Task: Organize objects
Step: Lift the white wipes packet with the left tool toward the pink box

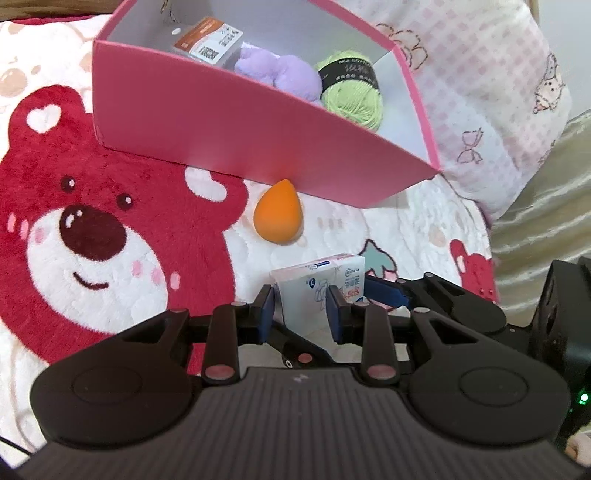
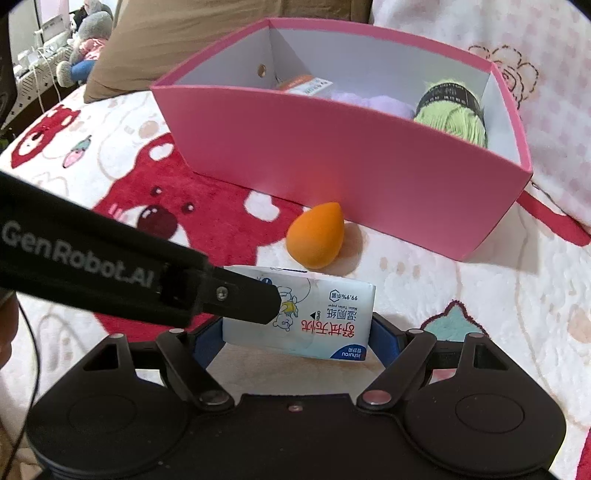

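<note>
A white wet-wipes pack [image 1: 321, 280] [image 2: 325, 314] hangs just above the blanket. My left gripper [image 1: 300, 304] is shut on it across its thin side, and its black finger [image 2: 251, 299] shows in the right wrist view. My right gripper [image 2: 295, 339] holds the same pack lengthwise, a blue pad pressing on each end; one of its fingers [image 1: 384, 291] shows beside the pack. An orange teardrop sponge [image 1: 277, 214] [image 2: 316, 236] lies against the pink box [image 1: 221, 122] [image 2: 332, 155]. Inside the box are green yarn [image 1: 351, 92] [image 2: 450, 114], a purple plush [image 1: 277, 70] and an orange-white packet [image 1: 210, 40].
Everything rests on a soft white blanket with a red bear print [image 1: 92, 221] [image 2: 166, 218]. A pink-checked pillow [image 1: 480, 92] lies right of the box and a brown cushion [image 2: 184, 37] behind it. Plush toys [image 2: 88, 33] and cables sit far left.
</note>
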Action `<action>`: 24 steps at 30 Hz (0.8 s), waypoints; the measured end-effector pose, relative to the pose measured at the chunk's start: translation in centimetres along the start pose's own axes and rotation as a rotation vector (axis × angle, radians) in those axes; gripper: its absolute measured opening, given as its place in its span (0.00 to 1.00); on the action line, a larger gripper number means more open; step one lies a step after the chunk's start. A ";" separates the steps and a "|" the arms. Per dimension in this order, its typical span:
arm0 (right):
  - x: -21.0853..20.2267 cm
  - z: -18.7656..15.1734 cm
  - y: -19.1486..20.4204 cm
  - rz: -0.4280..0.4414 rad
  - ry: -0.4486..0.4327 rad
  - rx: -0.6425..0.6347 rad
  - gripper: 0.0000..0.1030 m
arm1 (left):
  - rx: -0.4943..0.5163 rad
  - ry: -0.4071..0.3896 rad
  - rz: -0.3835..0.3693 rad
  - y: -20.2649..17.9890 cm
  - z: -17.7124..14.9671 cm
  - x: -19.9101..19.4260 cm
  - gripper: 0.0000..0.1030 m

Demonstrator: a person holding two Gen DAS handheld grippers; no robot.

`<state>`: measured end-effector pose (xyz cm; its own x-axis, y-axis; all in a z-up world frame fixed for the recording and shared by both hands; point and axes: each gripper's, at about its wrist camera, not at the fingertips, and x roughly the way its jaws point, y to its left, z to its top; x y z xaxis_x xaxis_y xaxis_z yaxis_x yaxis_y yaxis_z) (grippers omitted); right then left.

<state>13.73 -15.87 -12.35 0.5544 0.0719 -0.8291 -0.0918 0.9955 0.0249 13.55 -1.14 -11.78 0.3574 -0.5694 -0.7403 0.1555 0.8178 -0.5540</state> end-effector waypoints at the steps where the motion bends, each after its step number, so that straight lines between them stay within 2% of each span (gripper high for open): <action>1: -0.3 0.0 0.0 0.006 -0.003 -0.001 0.82 | -0.007 0.000 -0.008 0.0 0.0 -0.4 0.27; 7: -2.2 0.3 0.9 0.037 -0.022 -0.019 0.82 | 0.005 -0.017 -0.022 -0.9 0.1 -2.5 0.28; 12: -4.6 1.6 0.1 0.079 -0.022 0.086 0.82 | 0.040 -0.064 -0.001 -2.0 0.4 -4.0 0.29; 17: -6.7 2.0 -0.2 0.083 -0.063 0.078 0.82 | 0.036 -0.082 -0.026 -2.7 0.8 -5.5 0.29; 24: -9.1 3.0 0.2 0.077 -0.090 0.037 0.82 | 0.079 -0.097 -0.005 -4.7 1.3 -7.6 0.29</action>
<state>11.16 -16.15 -3.10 0.6193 0.1519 -0.7704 -0.1073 0.9883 0.1086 11.31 -0.54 -3.11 0.4431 -0.5663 -0.6950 0.2288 0.8210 -0.5231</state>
